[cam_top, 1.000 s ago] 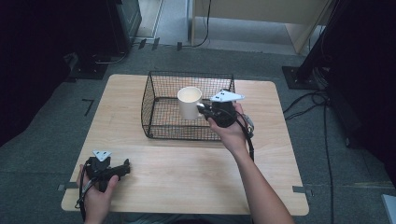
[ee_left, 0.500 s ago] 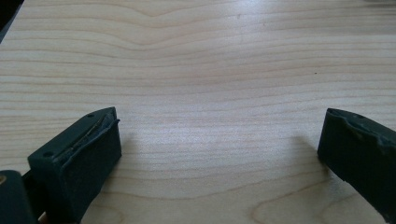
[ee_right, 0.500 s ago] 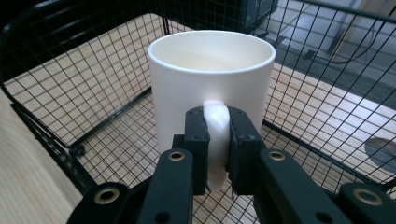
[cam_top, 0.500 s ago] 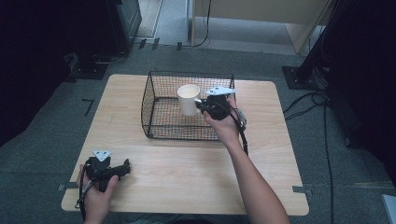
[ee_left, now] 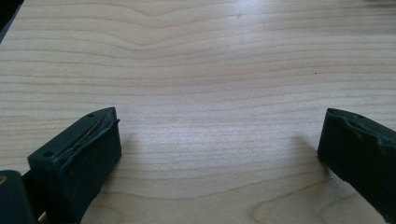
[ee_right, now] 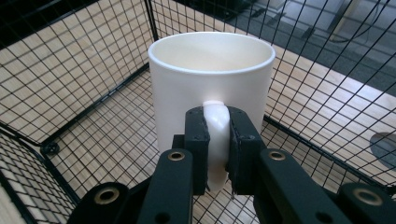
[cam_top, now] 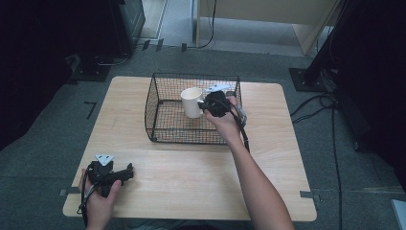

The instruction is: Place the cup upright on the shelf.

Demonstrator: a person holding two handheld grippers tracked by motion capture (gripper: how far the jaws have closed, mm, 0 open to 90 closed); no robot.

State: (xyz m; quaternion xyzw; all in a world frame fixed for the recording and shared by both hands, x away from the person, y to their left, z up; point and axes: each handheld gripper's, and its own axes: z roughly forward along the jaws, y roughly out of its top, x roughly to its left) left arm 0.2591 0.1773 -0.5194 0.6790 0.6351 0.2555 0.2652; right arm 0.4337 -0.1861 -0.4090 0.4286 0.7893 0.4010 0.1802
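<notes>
- So the right gripper [cam_top: 214, 103] has the white mug [cam_top: 192, 101] by its handle, jaws clamped on either side of it. You can see that really clearly in the right gripper view, where the handle [ee_right: 215, 140] is pinched between the two black pads.
- What changed: over the last second the mug has slid a bit left and toward the near side, and it now looks lower in the wire basket [cam_top: 158, 124]. A second ago it sat up around the far right part of the basket.
- Right now the mug is upright, inside the basket walls, right of center. I can't tell if its bottom is touching the basket floor yet or hanging just above it.
- My guess is this is a "put the mug in the basket" job and it's nearly done. What's left is setting it down and letting go.
- The left gripper [cam_top: 112, 173] hasn't budged. It's parked on the near left corner of the wooden surface [cam_top: 268, 191], jaws wide apart with nothing between them but bare wood.
</notes>
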